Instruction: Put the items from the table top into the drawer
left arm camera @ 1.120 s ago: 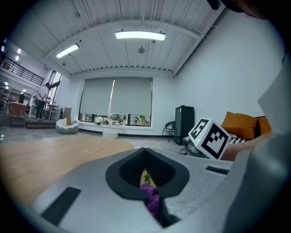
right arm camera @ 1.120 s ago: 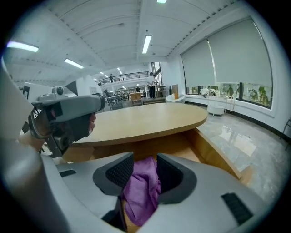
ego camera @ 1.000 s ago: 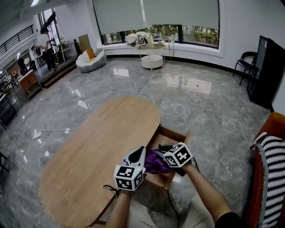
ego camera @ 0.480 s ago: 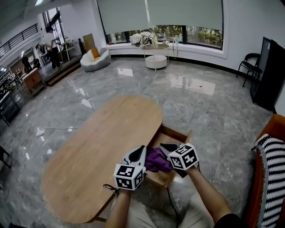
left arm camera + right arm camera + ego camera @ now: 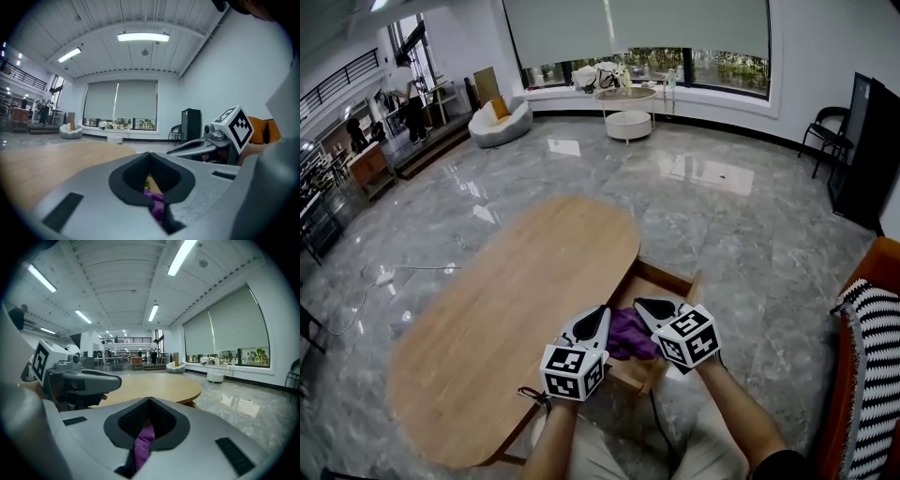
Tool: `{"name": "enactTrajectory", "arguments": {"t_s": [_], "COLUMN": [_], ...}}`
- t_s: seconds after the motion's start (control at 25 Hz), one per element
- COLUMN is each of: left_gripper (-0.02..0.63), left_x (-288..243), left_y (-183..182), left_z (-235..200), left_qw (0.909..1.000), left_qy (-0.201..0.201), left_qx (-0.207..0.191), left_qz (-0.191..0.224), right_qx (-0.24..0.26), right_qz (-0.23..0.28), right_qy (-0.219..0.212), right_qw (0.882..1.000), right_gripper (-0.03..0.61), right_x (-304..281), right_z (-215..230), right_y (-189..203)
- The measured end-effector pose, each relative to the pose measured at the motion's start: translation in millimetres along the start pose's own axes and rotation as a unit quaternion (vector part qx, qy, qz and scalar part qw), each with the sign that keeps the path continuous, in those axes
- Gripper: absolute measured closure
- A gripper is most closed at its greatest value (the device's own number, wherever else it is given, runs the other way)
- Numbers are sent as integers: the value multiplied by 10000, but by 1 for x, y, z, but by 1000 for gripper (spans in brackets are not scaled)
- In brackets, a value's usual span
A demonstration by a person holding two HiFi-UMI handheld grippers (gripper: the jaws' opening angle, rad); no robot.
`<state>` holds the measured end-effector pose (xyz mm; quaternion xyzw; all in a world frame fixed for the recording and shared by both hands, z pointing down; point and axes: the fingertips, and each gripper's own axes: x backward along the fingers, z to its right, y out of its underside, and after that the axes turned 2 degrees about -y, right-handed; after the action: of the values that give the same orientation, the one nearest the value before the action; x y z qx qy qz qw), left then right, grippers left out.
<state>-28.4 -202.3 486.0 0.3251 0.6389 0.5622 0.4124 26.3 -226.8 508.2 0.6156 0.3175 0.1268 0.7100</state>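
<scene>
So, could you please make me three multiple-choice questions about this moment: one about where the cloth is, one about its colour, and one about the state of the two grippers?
1. Where is the cloth?
A. On the chair by the wall
B. At the open drawer, between the two grippers
C. On the floor by the window

2. What colour is the cloth?
A. Green
B. White
C. Purple

3. How do the left gripper and the right gripper stand?
A. Both shut on the cloth
B. Both open and empty
C. Left shut on the cloth, right open

Answers:
1 B: the head view shows it bunched over the drawer, beside the edge of the table.
2 C: all three views show purple fabric.
3 A: each gripper view shows cloth pinched between closed jaws.
</scene>
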Motion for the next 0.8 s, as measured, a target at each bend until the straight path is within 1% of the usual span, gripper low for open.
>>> {"name": "enactTrajectory", "arguments": {"t_s": [0.44, 0.68, 0.8], "left_gripper": [609, 609, 609], "left_x": [14, 26, 35], "left_y": [-7, -6, -7], "left_z": [7, 14, 22], "left_qw": [9997, 9995, 9993], "left_qy": [-89, -96, -86], "left_qx": [-45, 8, -54], "left_qz": [221, 289, 368], "right_qx": [-12, 61, 106], "right_qz": [557, 659, 716], "right_qy": [19, 36, 79], "right_qw": [9984, 9978, 9973], "right_gripper": [558, 558, 558], "right_x": [18, 27, 31], "right_z": [-11, -19, -24], "right_y": [-16, -19, -18]}}
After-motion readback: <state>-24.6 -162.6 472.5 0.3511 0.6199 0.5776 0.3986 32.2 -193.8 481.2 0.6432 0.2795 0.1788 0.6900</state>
